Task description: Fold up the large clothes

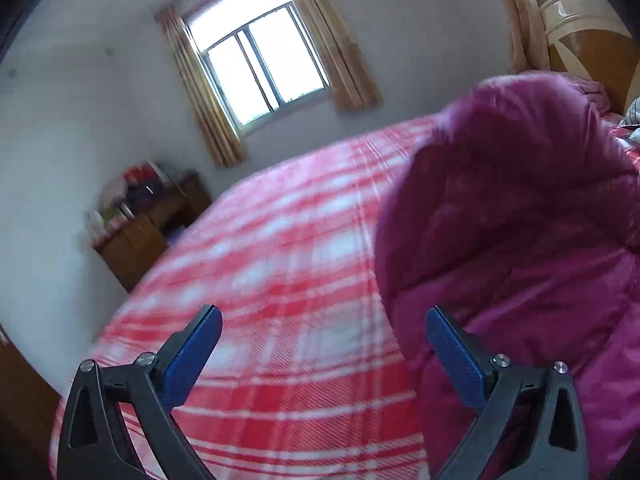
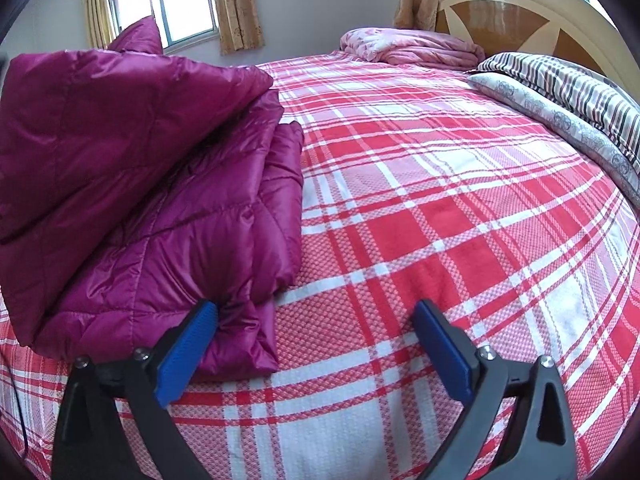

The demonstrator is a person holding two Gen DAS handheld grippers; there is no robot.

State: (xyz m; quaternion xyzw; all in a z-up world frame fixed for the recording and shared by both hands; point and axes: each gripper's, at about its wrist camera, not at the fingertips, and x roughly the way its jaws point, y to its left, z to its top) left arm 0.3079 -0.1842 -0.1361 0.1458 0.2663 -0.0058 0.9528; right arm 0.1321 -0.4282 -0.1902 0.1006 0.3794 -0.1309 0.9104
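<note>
Right gripper [image 2: 314, 316]: jaws apart, nothing between them; its left blue pad touches the near corner of the jacket [image 2: 152, 184]. Left gripper [image 1: 322, 322]: jaws apart, empty, above the bedsheet [image 1: 280, 280]; view blurred. Red-and-white plaid bedsheet covers the whole bed. Magenta quilted jacket lies folded in layers on the bed's left part in the right wrist view. Far right: wooden headboard [image 2: 516, 12], striped pillow [image 2: 568, 84], pink blanket [image 2: 408, 46]. Far wall: window [image 1: 260, 64] with curtains.
</note>
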